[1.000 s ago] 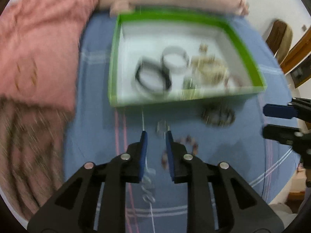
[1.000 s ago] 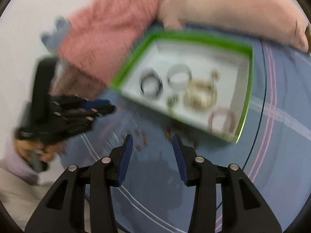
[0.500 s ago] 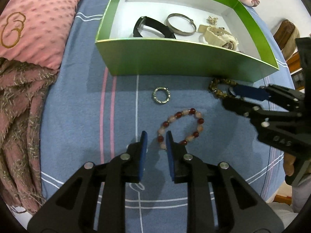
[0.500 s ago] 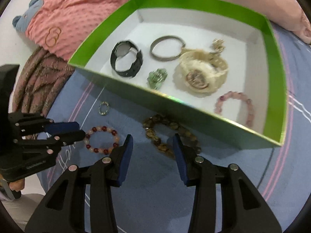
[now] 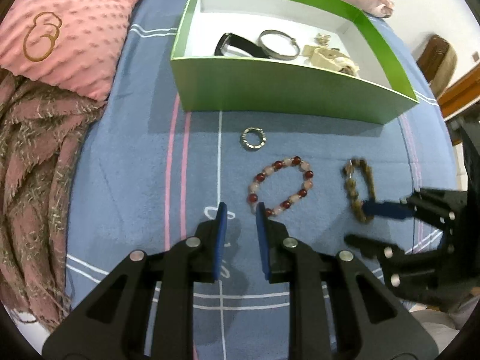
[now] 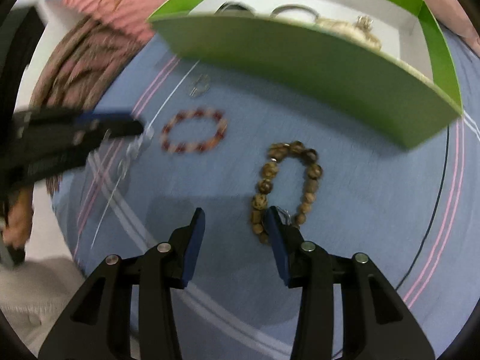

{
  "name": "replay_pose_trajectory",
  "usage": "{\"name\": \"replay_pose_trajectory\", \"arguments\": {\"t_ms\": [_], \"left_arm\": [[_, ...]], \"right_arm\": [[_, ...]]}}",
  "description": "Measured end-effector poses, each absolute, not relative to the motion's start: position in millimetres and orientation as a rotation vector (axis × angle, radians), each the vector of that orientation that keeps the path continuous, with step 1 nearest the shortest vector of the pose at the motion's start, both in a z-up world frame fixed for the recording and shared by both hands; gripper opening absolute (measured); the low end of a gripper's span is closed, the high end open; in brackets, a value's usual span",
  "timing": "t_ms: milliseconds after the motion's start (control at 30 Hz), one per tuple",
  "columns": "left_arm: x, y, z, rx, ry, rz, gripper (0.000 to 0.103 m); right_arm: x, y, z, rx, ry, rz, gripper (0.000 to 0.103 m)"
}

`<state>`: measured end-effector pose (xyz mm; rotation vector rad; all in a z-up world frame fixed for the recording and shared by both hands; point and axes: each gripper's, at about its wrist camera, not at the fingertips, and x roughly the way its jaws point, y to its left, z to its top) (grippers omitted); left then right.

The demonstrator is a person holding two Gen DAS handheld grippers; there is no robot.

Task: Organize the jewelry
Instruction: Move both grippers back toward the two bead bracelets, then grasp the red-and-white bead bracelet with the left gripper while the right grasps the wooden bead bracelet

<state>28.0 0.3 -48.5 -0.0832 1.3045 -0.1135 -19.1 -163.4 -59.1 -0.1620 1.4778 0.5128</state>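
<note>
Three pieces lie on the blue sheet in front of the green box (image 5: 285,90): a small silver ring (image 5: 246,144), a red and pink bead bracelet (image 5: 259,177) and a brown bead bracelet (image 5: 349,183). My left gripper (image 5: 241,213) points down just left of the red bracelet's near end, its jaws narrowly open with nothing between them. My right gripper (image 6: 234,214) is open low over the sheet, its right finger against the near end of the brown bracelet (image 6: 265,186). Inside the box are a black watch (image 5: 240,42), a silver bangle (image 5: 279,55) and a cream watch (image 5: 327,58).
A pink pillow (image 5: 75,30) and a fringed brown-pink blanket (image 5: 33,156) lie left of the box. Another pink pillow sits behind the box. A wooden chair (image 5: 435,57) stands off the bed at the right. A hand (image 6: 18,225) holds the left gripper.
Both grippers have sunk toward the sheet. The right one came down from over the box edge to the brown bracelet. The left one shifted closer to the red and pink bracelet.
</note>
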Motion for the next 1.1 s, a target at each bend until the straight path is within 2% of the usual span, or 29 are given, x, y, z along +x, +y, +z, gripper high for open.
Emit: {"name": "replay_pose_trajectory", "arguments": {"t_ms": [133, 300, 500, 633, 733, 867, 967, 1000, 1067, 1100], "left_arm": [[15, 5, -51, -0.099, 1.3, -0.156, 0.02], [14, 6, -62, -0.104, 1.294, -0.19, 0.02], [38, -9, -59, -0.076, 1.267, -0.2, 0.02], [48, -15, -61, -0.04, 1.263, -0.186, 0.02], [48, -12, -65, -0.036, 1.279, -0.18, 0.02], [47, -10, -65, -0.029, 1.272, -0.168, 0.025], [47, -10, -70, -0.039, 1.279, -0.167, 0.025], [46, -10, -71, -0.038, 1.282, -0.168, 0.025], [44, -12, -72, -0.033, 1.283, -0.171, 0.027], [44, -12, -71, -0.031, 1.281, -0.171, 0.029]], "right_arm": [[-31, -182, -27, -0.025, 1.397, 0.442, 0.043], [-30, -207, -3, -0.046, 1.31, 0.284, 0.043], [-22, -218, -21, -0.036, 1.332, 0.187, 0.042], [-4, -195, -40, -0.1, 1.354, 0.196, 0.035], [1, -187, -50, -0.144, 1.359, 0.18, 0.035], [1, -182, -59, -0.185, 1.368, 0.168, 0.035], [-1, -182, -63, -0.2, 1.369, 0.165, 0.034], [-2, -182, -63, -0.206, 1.367, 0.165, 0.032], [-3, -183, -63, -0.211, 1.363, 0.16, 0.021], [-3, -185, -62, -0.208, 1.361, 0.158, 0.012]]}}
